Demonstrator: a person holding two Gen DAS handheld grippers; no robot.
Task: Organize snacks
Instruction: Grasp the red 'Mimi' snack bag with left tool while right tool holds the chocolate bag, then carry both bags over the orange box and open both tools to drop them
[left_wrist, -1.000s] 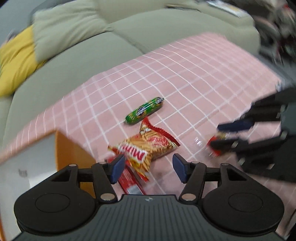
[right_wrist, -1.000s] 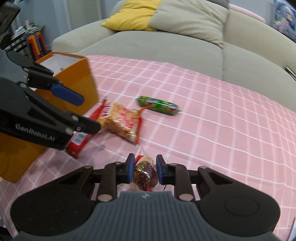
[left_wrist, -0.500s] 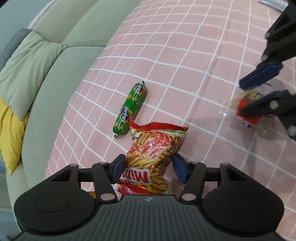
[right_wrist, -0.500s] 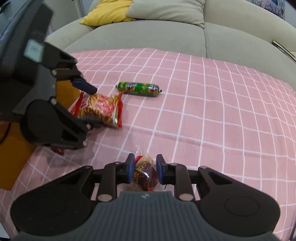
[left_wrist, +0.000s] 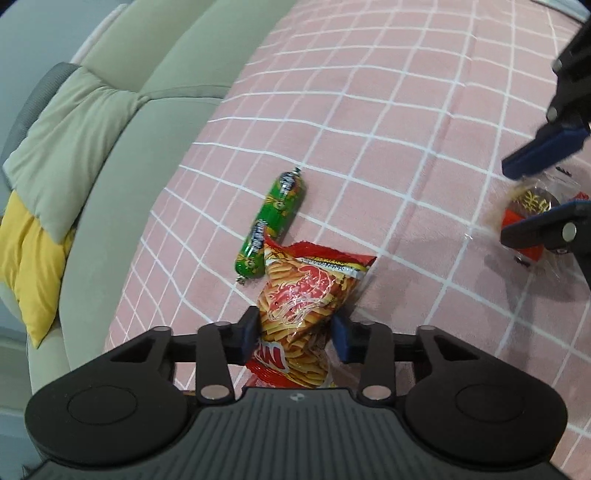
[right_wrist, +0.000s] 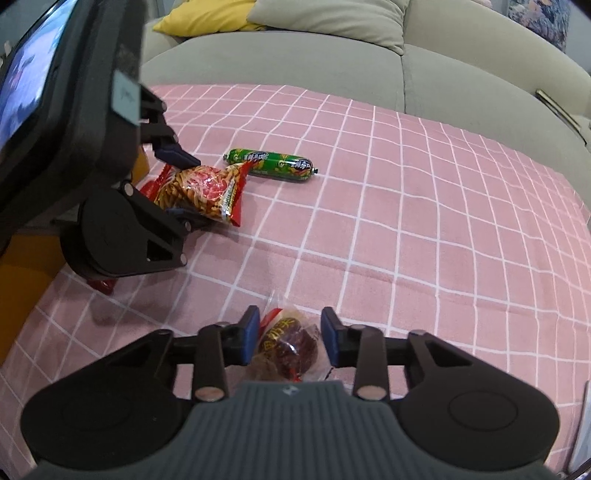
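Left gripper (left_wrist: 295, 334) fingers closing on chip bag (left_wrist: 303, 291), right gripper (right_wrist: 290, 334) fingers spreading off wrapped snack (right_wrist: 288, 345); green sausage (right_wrist: 271, 164) remains unsorted.

Your left wrist camera sits close above the pink checked cloth (left_wrist: 406, 110), looking steeply down along its fingers, with the red chip bag (left_wrist: 303, 295) just ahead and the green sausage stick (left_wrist: 271, 221) beyond it; the grey-green sofa (left_wrist: 122, 166) fills its left edge. Your right wrist camera looks down at the same cloth (right_wrist: 424, 221) from the opposite side of the chip bag (right_wrist: 203, 192), facing the sofa (right_wrist: 332, 55). Both views share the bag, the sausage stick (right_wrist: 271, 164) and the wrapped red-and-brown snack (left_wrist: 528, 210) (right_wrist: 288, 347).
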